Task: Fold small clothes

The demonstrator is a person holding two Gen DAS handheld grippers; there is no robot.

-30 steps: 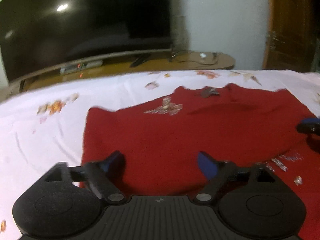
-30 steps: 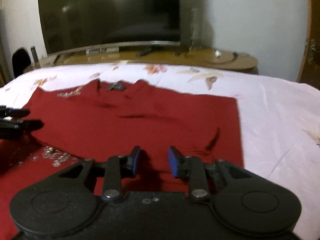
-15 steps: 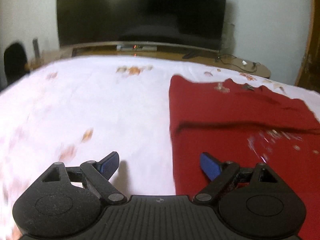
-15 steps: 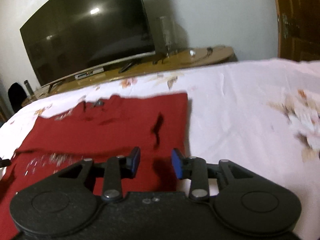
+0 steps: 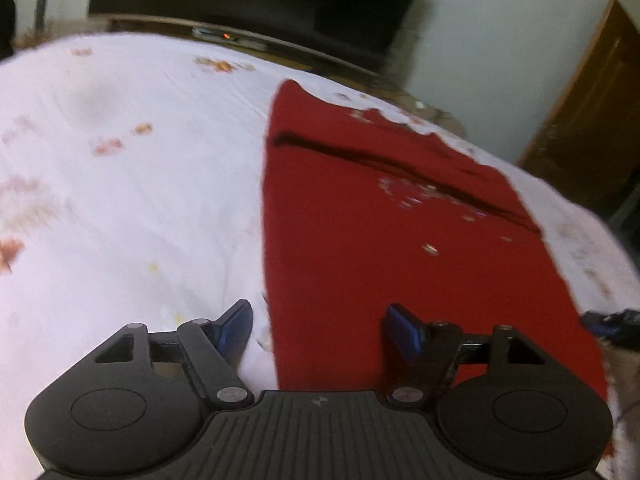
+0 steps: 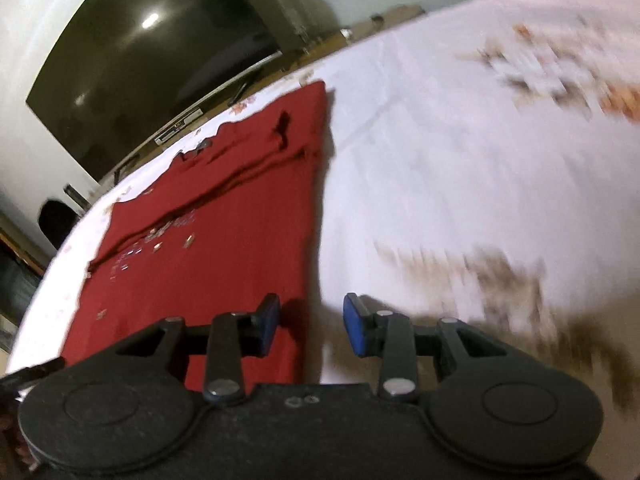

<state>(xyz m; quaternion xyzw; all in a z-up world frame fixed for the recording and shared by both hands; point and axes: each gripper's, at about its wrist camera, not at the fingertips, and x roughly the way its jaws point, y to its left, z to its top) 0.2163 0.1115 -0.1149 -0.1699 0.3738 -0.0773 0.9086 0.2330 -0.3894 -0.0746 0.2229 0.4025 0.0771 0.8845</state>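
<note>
Red knit fabric, a small garment point(image 5: 384, 240), lies flat on a white bedsheet point(image 5: 132, 184) printed with faded orange-brown flowers. A fold line crosses the garment's far part, so its top portion lies doubled over the rest, and small shiny decorations point(image 5: 416, 196) are scattered just below that fold.

From the left wrist view, the left gripper point(image 5: 320, 330) hangs low over the garment's near left edge with its blue-padded fingers point(image 5: 236, 326) spread wide apart and nothing between them; one pad sits over the white sheet, the other over the red cloth. At the far right of this view a dark blue-tipped shape point(image 5: 616, 322) shows beside the garment's right edge, probably the other gripper, though it is too blurred to be sure.

From the right wrist view, the right gripper point(image 6: 310, 322) straddles the garment's point(image 6: 216, 240) near right edge, its fingers point(image 6: 356, 328) parted and empty, the left pad over red cloth and the right over sheet point(image 6: 460, 168). The sheet on that side is smeared by motion blur.

Beyond the bed a large dark television point(image 6: 148, 64) stands on a low wooden stand point(image 5: 248, 42), and a brown wooden door point(image 5: 588, 120) shows at the right of the left wrist view.
</note>
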